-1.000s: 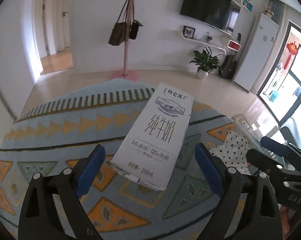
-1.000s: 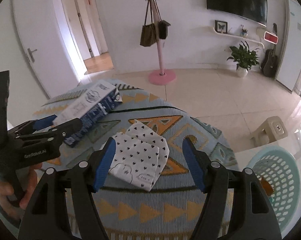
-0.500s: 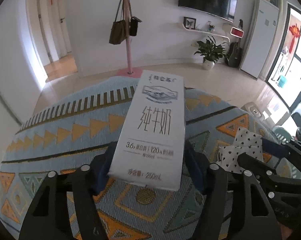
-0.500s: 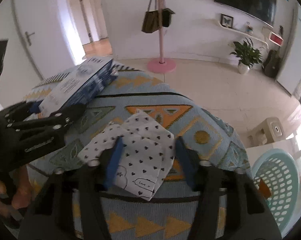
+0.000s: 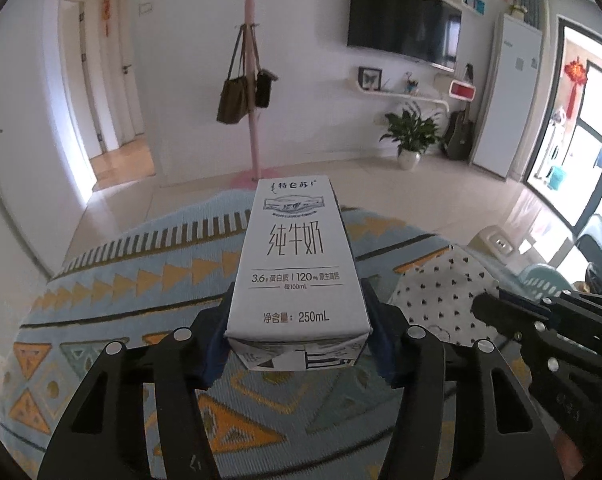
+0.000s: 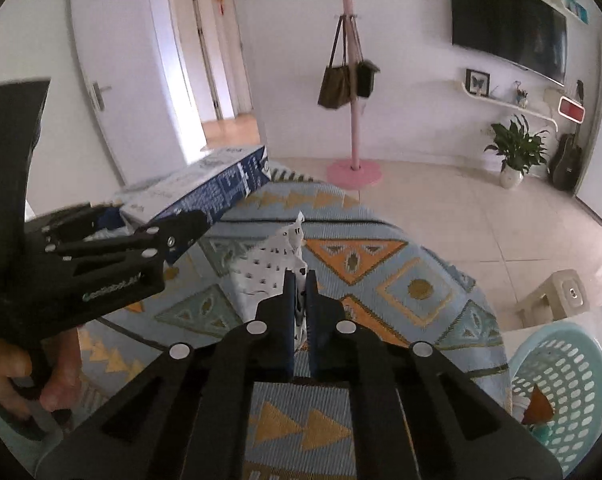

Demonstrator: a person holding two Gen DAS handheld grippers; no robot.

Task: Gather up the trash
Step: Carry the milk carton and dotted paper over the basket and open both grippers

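Note:
A white milk carton [image 5: 297, 264] marked 250 mL sits between the blue pads of my left gripper [image 5: 297, 320], whose jaws are closing and press on its sides. It is held tilted above the patterned tablecloth [image 5: 141, 280]. The right wrist view shows the carton's dark blue side [image 6: 205, 188] and the left gripper [image 6: 141, 248]. My right gripper [image 6: 299, 280] is shut on a crumpled white paper with small black hearts [image 6: 269, 264], which stands up from the cloth. In the left wrist view the same paper [image 5: 441, 296] lies just ahead of the right gripper [image 5: 501, 312].
A pale teal plastic basket [image 6: 561, 360] with some trash in it stands on the floor past the table's right edge. A small stool [image 6: 565, 292] is beyond it. A pink coat stand [image 6: 351, 80] with bags rises behind the table. A person's hand [image 6: 17, 368] holds the left gripper's handle.
Both grippers went from wide open to closed, the left on the carton, the right on the spotted paper. The carton has come up off the cloth and the paper is bunched upward.

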